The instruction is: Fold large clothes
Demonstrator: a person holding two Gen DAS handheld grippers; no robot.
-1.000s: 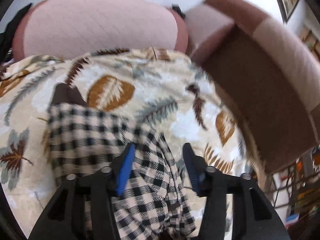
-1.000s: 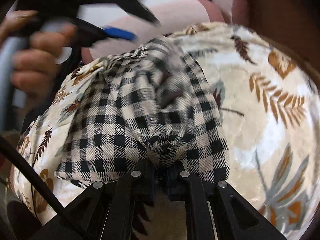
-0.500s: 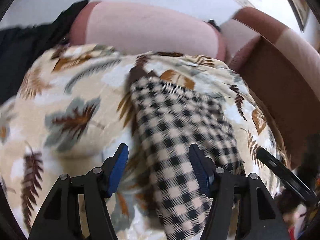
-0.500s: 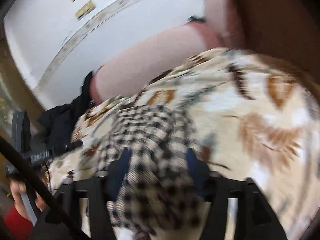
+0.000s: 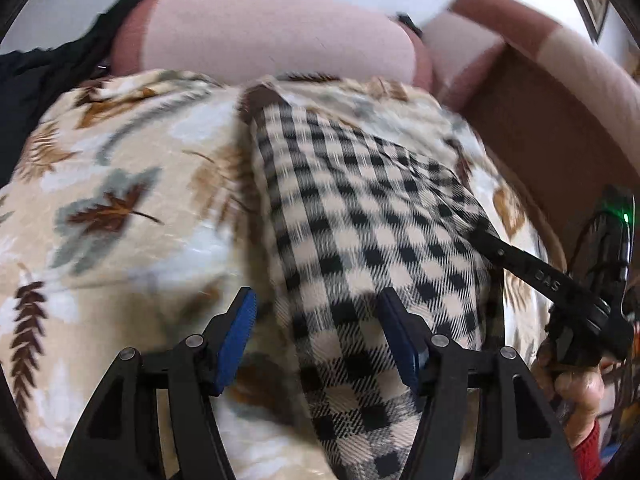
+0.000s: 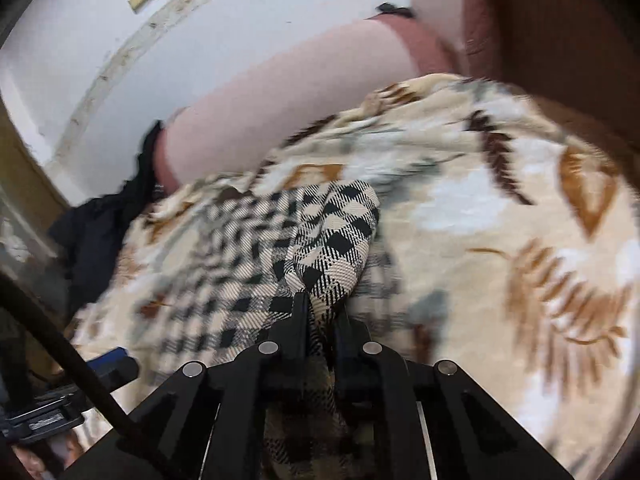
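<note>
With the right gripper pinching a bunched edge of the checked garment lying on the leaf-print blanket and the left gripper spread wide over its near end, a one-sided pull may skew the fold.

Black-and-cream checked garment, laid out long and narrow

It lies flat on a leaf-print blanket, running away from the camera with a brown corner at its far end; its near edge is bunched up into a raised fold
</note>
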